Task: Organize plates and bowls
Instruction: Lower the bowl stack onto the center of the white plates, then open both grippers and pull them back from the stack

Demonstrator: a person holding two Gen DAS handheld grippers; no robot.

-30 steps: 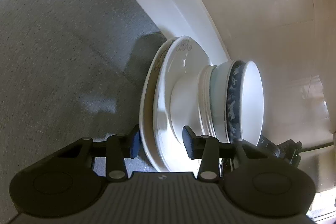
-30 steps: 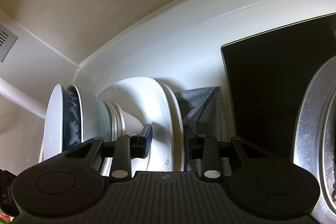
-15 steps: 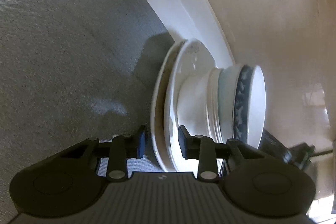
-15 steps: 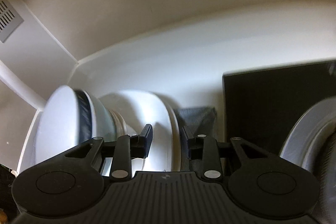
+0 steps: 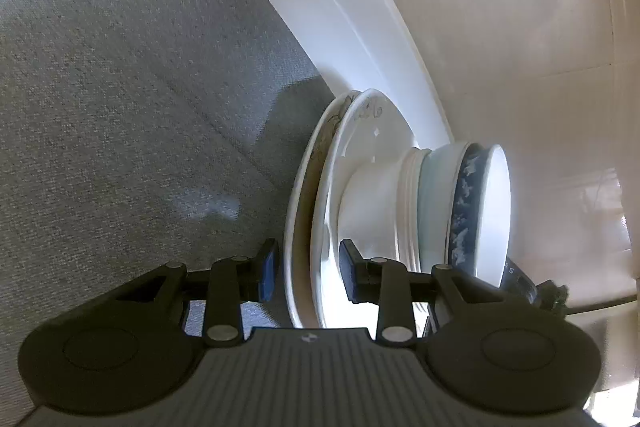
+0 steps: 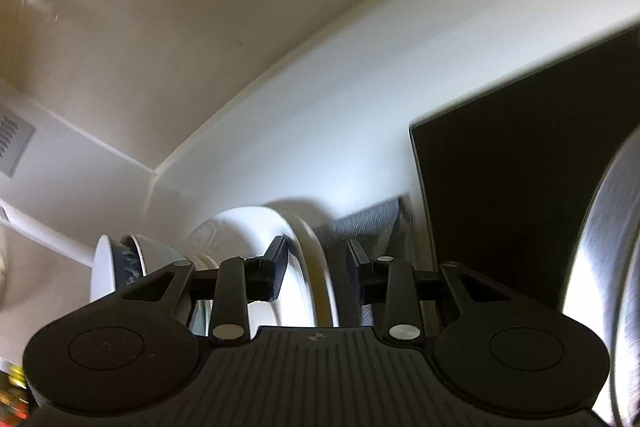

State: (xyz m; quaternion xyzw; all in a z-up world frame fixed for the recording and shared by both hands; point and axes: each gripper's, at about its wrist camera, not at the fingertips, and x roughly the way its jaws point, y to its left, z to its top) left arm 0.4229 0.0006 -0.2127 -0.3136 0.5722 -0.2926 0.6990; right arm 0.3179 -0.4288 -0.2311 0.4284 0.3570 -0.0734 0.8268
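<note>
The stack of plates [image 5: 316, 187] and bowls [image 5: 476, 203] sat tilted on edge over grey carpet [image 5: 120, 87] – the left gripper [image 5: 307, 273] clamped the plates' rim on one side, the right gripper [image 6: 318, 273] straddled the opposite rim, its grip unclear

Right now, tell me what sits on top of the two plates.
On the plates sits a stack of bowls: a white one, a pale one, then a blue-patterned one. Any bowls nested inside, and the plates' centres, are covered.
</note>
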